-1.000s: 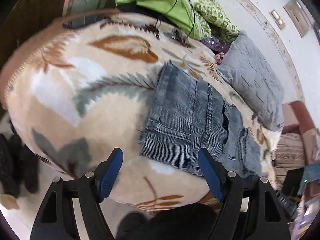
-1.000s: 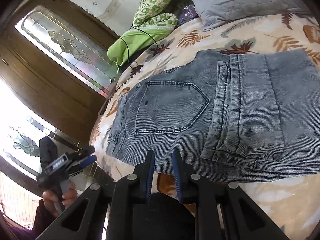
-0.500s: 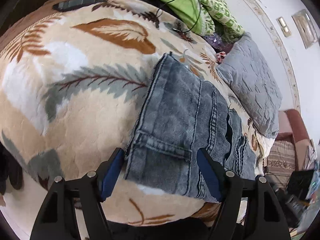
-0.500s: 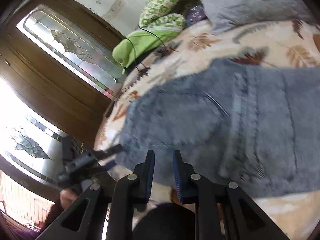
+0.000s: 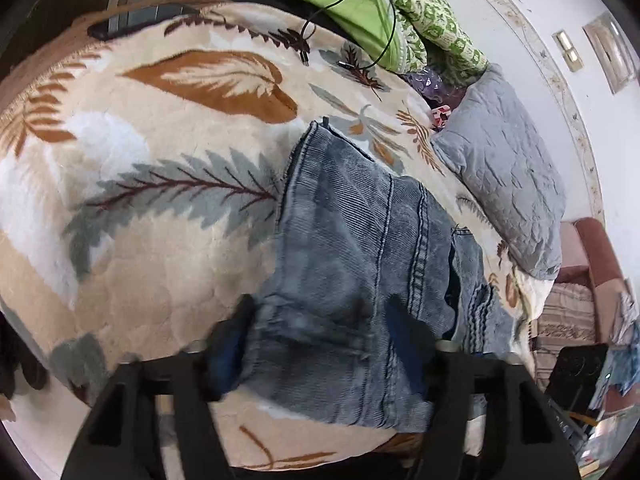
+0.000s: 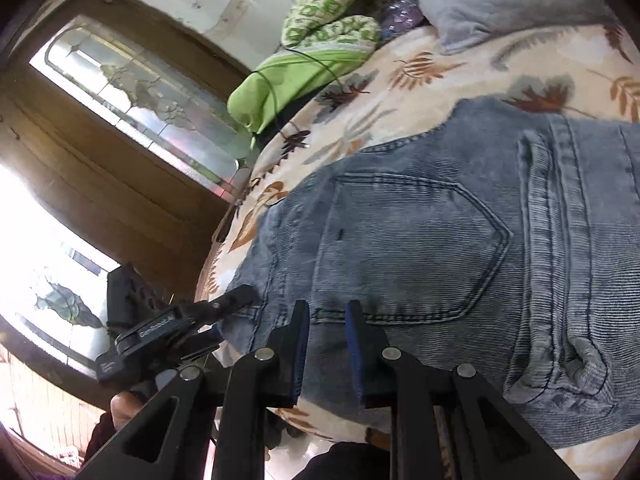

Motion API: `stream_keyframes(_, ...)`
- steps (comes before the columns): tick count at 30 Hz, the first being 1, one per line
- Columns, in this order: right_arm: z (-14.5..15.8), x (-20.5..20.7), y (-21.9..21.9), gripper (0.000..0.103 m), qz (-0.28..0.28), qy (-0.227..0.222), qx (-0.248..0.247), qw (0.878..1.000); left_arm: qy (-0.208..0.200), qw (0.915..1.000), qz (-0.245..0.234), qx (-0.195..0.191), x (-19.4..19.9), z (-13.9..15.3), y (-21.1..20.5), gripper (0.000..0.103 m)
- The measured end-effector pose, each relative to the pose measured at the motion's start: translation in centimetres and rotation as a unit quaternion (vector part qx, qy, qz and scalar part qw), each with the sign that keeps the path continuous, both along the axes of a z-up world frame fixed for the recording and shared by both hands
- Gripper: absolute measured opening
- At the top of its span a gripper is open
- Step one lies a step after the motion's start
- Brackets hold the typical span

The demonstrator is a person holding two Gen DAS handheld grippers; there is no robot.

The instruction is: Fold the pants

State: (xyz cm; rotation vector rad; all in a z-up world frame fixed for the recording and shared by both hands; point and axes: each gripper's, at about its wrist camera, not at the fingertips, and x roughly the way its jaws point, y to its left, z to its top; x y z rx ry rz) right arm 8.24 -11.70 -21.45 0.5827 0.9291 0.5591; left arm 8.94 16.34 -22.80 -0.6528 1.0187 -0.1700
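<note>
Left claw [image 5: 320, 336] spread wide; right claw [image 6: 328, 344] nearly closed.

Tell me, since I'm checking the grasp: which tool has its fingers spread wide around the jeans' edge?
The left tool: its fingers straddle the near edge of the jeans. The right tool shows only a narrow gap at the edge by the pocket.

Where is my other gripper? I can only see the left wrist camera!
Observer: The right gripper is at the near edge of the jeans, just below the back pocket.
Operator: Is it pinching them?
Observer: Its fingers are only a narrow gap apart, and I can't see any cloth caught between them.
Operator: Can you see my left one?
Observer: Yes, the left gripper is at the jeans' waistband corner.
</note>
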Motion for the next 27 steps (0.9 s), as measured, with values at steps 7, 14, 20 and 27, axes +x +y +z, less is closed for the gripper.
stream_keyframes(7, -1.0, -0.2, 0.4, 0.02, 0.005, -0.003, -0.022, 1.0, -0.016, 0.9997, -0.006, 0.017, 0.8, -0.2, -0.8, 0.047)
stream_keyframes(14, -1.2, -0.5, 1.1, 0.02, 0.01, -0.01, -0.04, 0.999, -0.03, 0.9992, -0.016, 0.019, 0.8, 0.8, -0.7, 0.024)
stream_keyframes(20, -1.7, -0.5, 1.3, 0.02, 0.01, 0.003, -0.044, 0.999, -0.056, 0.9975, -0.028, 0.034, 0.3, 3.0, -1.6, 0.021)
stream_keyframes(27, -3.3, 0.6, 0.5, 0.021, 0.018, 0.058, -0.019, 0.998, -0.082, 0.9931, -0.055, 0.063, -0.3, 5.8, -3.7, 0.021)
